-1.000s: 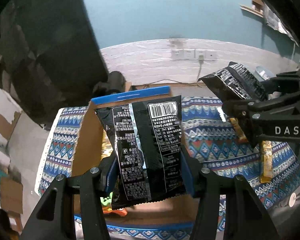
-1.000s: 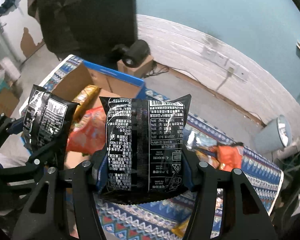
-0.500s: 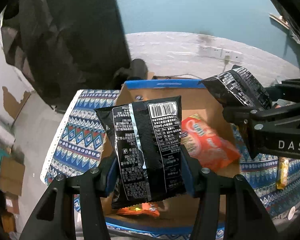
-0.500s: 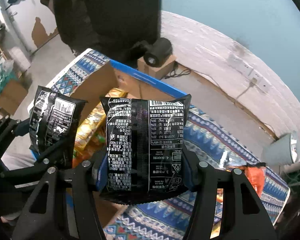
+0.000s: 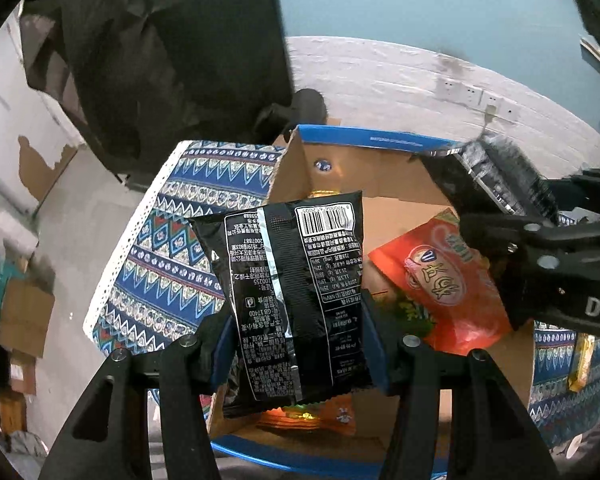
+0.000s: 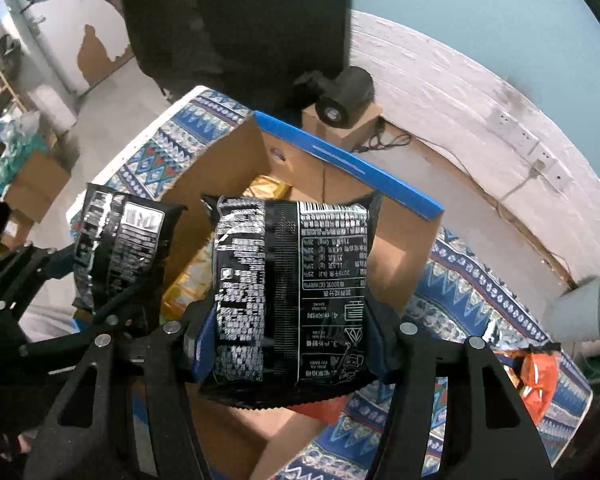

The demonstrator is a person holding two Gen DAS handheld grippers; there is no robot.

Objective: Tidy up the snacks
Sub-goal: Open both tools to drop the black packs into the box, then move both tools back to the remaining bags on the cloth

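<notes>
My left gripper [image 5: 300, 344] is shut on a black snack packet [image 5: 296, 292] and holds it above the open cardboard box [image 5: 340, 168] with a blue rim. My right gripper [image 6: 288, 340] is shut on a second black snack packet [image 6: 292, 296], also over the box [image 6: 340, 164]. In the left wrist view the right gripper's packet [image 5: 496, 184] shows at the right. In the right wrist view the left gripper's packet [image 6: 120, 248] shows at the left. Inside the box lie an orange-red snack bag [image 5: 440, 280] and a gold packet [image 6: 268, 190].
The box stands on a blue patterned cloth [image 5: 168, 248]. More snacks lie on the cloth at the right: an orange packet [image 6: 536, 376] and a yellow bar [image 5: 582, 360]. A dark chair [image 6: 236, 20] and a black cylinder on a small box [image 6: 344, 92] stand behind. A grey lamp [image 6: 584, 308] is at the right.
Both grippers have moved left and forward with their packets, from over the cloth to over the open box. The box interior now fills more of both views.
</notes>
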